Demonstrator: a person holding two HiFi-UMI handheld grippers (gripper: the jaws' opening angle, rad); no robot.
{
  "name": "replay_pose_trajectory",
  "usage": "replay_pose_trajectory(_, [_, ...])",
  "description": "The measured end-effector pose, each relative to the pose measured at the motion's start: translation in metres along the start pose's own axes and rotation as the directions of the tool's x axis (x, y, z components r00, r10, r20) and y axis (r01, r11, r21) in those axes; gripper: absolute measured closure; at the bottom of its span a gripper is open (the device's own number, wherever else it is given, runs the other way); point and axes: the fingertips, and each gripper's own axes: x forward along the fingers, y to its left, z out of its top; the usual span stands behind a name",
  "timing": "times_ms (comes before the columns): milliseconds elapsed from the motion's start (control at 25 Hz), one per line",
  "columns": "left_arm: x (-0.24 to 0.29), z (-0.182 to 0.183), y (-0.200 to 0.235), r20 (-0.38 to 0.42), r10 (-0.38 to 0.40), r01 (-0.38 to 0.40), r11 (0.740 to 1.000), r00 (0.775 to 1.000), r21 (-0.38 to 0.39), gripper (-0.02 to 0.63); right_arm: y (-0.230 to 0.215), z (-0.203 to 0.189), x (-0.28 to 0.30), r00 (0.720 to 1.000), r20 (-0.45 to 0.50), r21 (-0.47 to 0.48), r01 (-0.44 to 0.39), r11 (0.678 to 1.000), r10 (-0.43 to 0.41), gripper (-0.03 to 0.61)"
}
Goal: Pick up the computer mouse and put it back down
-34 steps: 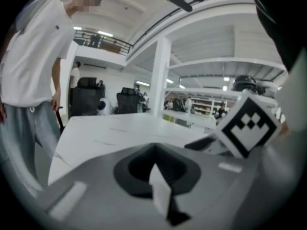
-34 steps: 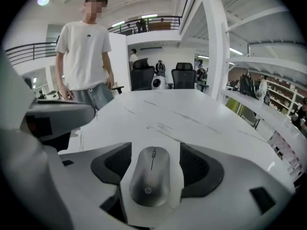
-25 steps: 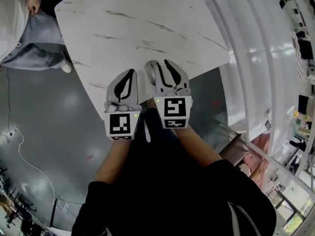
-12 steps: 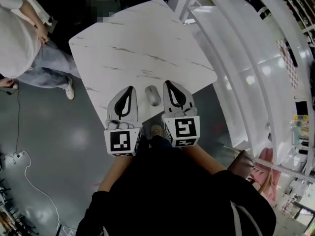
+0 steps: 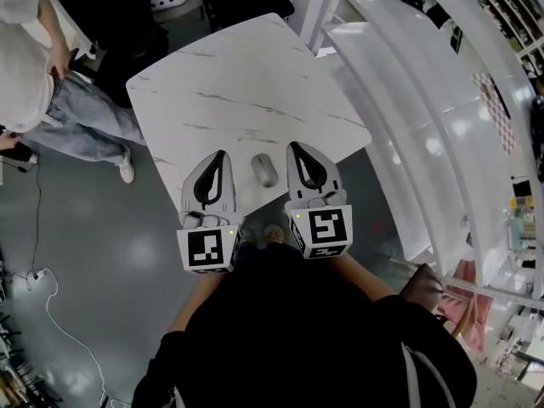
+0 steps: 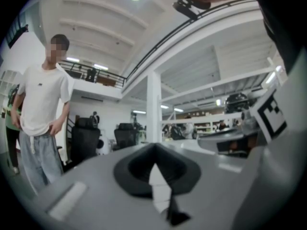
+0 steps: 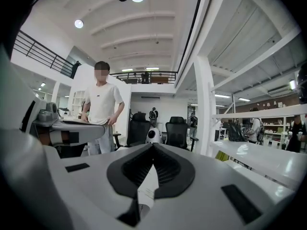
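Note:
In the head view a grey computer mouse [image 5: 264, 169] lies on the white marble table [image 5: 246, 83], near its front edge, between my two grippers. My left gripper [image 5: 219, 154] hangs just left of the mouse, jaws shut and empty. My right gripper [image 5: 295, 146] hangs just right of it, also shut and empty. Neither touches the mouse. In the left gripper view the left gripper [image 6: 154, 150] points level into the room, tips together. In the right gripper view the right gripper [image 7: 152, 147] does the same. The mouse is hidden in both gripper views.
A person in a white shirt and jeans [image 5: 34, 75] stands left of the table, seen also as a person [image 6: 43, 109] and a person [image 7: 101, 109]. Long white shelves [image 5: 425, 134] run along the right. Black office chairs [image 7: 176, 133] stand beyond the table.
The right jaws, partly open beside the mouse a second ago, have shut empty. Both grippers have risen from the table, which looks smaller and farther. The mouse stays on the table.

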Motion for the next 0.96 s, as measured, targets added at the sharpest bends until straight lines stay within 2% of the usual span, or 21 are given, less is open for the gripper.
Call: replay_pose_trajectory(960, [0.001, -0.009, -0.020, -0.022, 0.000, 0.000, 1.000, 1.000, 0.001, 0.608, -0.008, -0.012, -0.007, 0.999, -0.013, 0.016, -0.034, 0.999, 0.034, 0.558])
